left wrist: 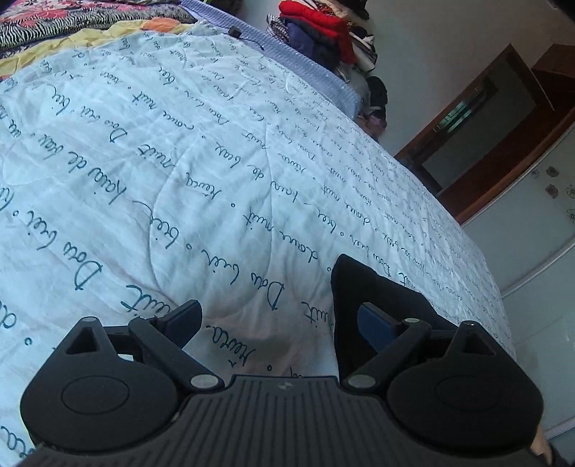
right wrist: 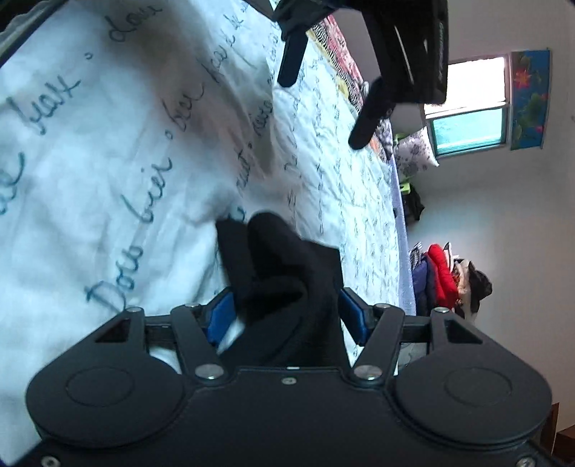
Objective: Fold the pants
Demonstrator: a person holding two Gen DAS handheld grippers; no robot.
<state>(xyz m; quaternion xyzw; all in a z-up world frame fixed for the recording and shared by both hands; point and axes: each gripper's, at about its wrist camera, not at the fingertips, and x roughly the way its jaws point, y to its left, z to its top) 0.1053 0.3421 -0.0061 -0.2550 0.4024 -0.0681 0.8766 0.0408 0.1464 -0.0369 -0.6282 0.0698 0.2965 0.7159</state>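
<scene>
- Right gripper (right wrist: 284,312): blue pads pinching a bunched fold of the black pants (right wrist: 280,266), held above the quilt.
- Left gripper (left wrist: 280,323): fingers spread wide; a dark pants corner (left wrist: 359,287) drapes over its right-side finger only.
- White script-printed quilt (left wrist: 179,161) underneath both.
- Far: clothes pile (left wrist: 316,32), window (right wrist: 467,104).
</scene>
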